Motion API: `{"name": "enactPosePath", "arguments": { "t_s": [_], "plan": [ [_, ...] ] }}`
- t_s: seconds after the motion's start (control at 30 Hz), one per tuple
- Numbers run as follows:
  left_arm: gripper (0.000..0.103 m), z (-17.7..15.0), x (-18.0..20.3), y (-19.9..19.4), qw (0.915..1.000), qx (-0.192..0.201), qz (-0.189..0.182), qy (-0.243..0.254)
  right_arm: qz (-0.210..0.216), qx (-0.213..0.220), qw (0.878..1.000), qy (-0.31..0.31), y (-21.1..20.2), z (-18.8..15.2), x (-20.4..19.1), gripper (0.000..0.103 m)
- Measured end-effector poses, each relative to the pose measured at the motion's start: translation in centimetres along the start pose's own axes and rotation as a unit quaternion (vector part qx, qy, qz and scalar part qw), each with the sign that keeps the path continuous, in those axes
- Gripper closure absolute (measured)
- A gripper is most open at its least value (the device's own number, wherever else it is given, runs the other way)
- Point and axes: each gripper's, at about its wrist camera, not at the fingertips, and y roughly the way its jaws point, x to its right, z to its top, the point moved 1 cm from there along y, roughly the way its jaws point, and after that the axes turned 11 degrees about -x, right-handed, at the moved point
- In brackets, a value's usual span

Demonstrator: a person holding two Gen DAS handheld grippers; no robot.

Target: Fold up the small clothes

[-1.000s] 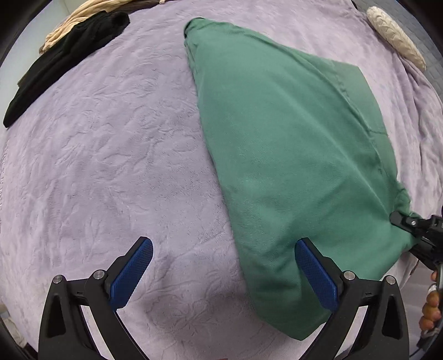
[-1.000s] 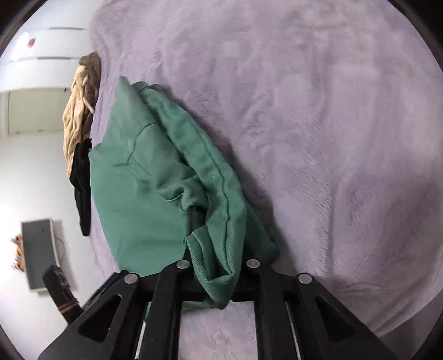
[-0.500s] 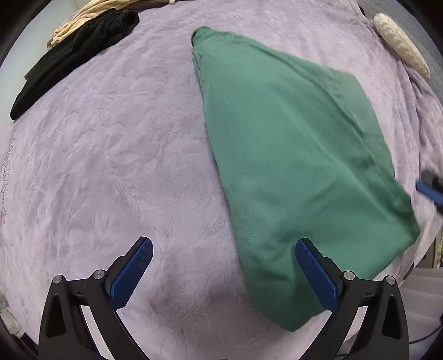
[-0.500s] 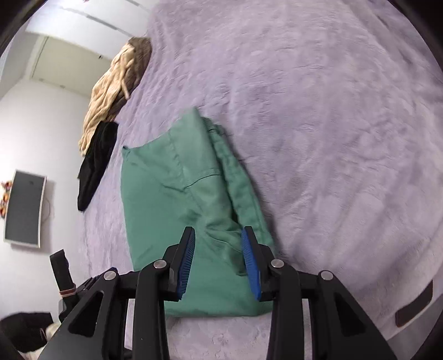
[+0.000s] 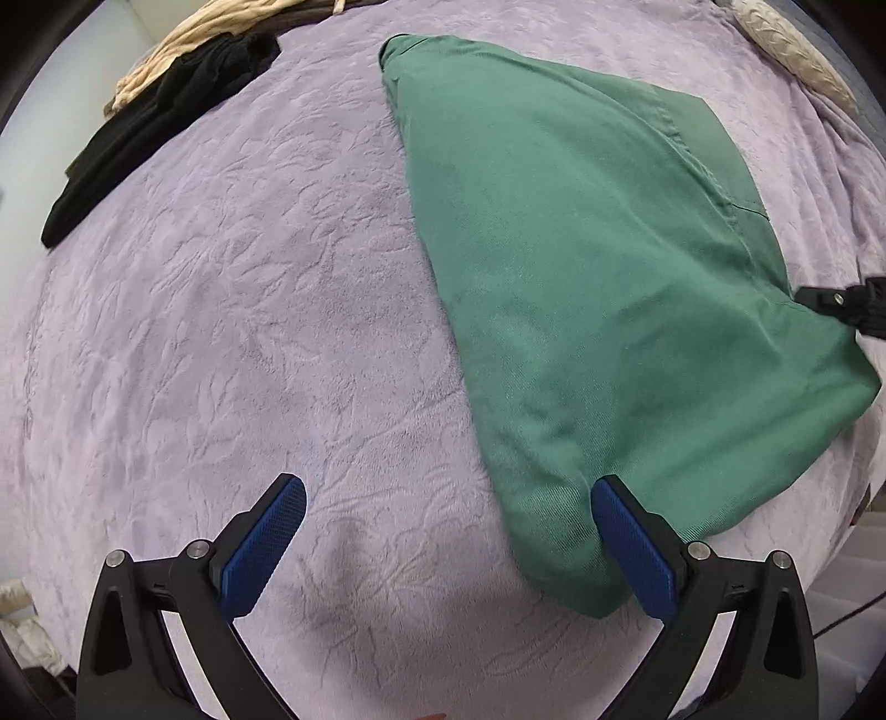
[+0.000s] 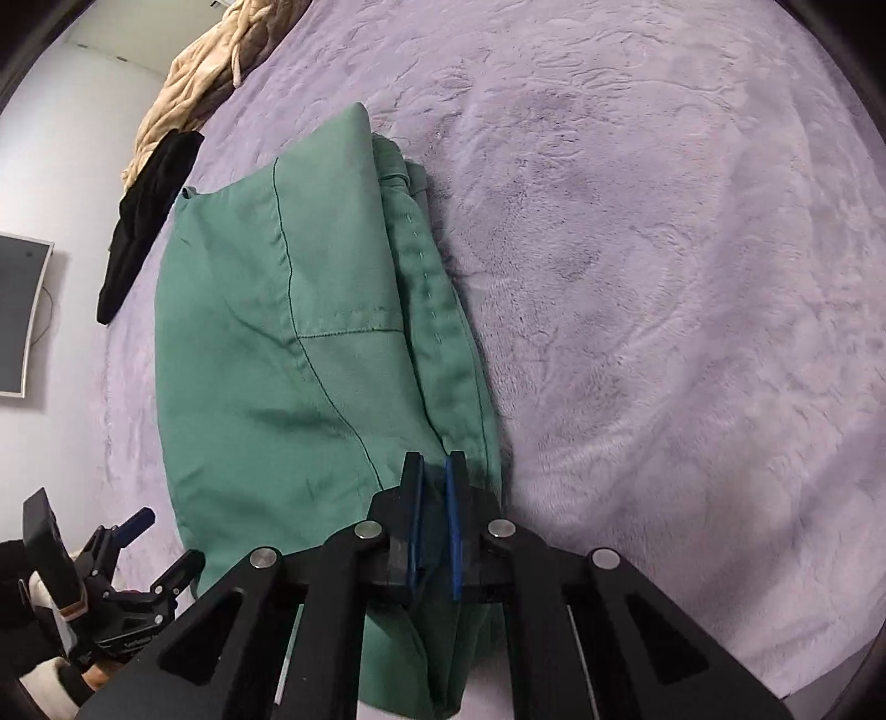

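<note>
One green garment (image 5: 598, 288) folded over on itself, flat on the lilac blanket (image 5: 221, 332) of a bed. Fills the right half of the left wrist view, narrow end far, broad end near. Shows a stitched seam and a thicker stitched band along its right edge in the right wrist view.

Pinched at the near end of that band by the right claw (image 6: 436, 462): blue pads (image 6: 454, 526) almost together, a thin fold of green cloth between them, jaws just closed. Same claw seen from the left wrist as a black tip (image 5: 841, 302) touching the garment's right edge.

Left claw (image 5: 447, 487) spread wide, holding nothing, pointing down at the bed. Its right pad (image 5: 631, 548) over the garment's near corner, its left pad (image 5: 260, 548) over bare blanket well clear of the green cloth; whether the right pad touches the cloth cannot be told. Same claw low at the left in the right wrist view (image 6: 149, 548), beside the garment's near left corner.

Black cloth (image 5: 155, 127) at the blanket's far left edge, well apart from the garment, beige cloth (image 5: 194, 44) bunched just behind it and touching it. Pale cushion (image 5: 792, 50) at the far right corner. Dark screen (image 6: 16, 315) on the white wall beyond the bed
</note>
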Motion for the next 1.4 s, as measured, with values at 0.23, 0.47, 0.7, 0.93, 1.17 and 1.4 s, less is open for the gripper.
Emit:
{"name": "enactPosePath", "arguments": {
  "t_s": [0.23,0.47,0.7,0.93,1.17,1.4],
  "plan": [
    [0.0,-0.2,-1.0,-0.6,0.9974,-0.033,-0.015,-0.061,0.032,-0.011,0.998,-0.062,-1.4,-4.6,-2.3,0.085],
    [0.0,-0.1,0.0,-1.3,0.9942,-0.049,-0.029,-0.092,0.036,-0.062,0.997,-0.026,1.4,-5.4,0.6,0.085],
    [0.0,-0.4,1.1,-2.3,0.9922,-0.043,-0.026,-0.114,0.048,-0.065,0.995,-0.052,-0.6,-4.7,1.0,0.064],
    [0.0,0.1,2.5,-2.7,0.9921,-0.043,-0.024,-0.115,0.064,-0.054,0.995,-0.049,-2.1,-3.4,1.2,0.055],
    [0.0,1.5,2.3,-2.3,0.9935,-0.041,-0.032,-0.101,0.068,-0.039,0.996,-0.029,-2.7,-2.1,1.4,0.05],
    [0.0,2.5,-0.2,-2.6,0.9896,-0.027,-0.048,-0.133,0.076,-0.028,0.996,-0.024,-3.1,0.9,1.6,0.046]
  ]
}}
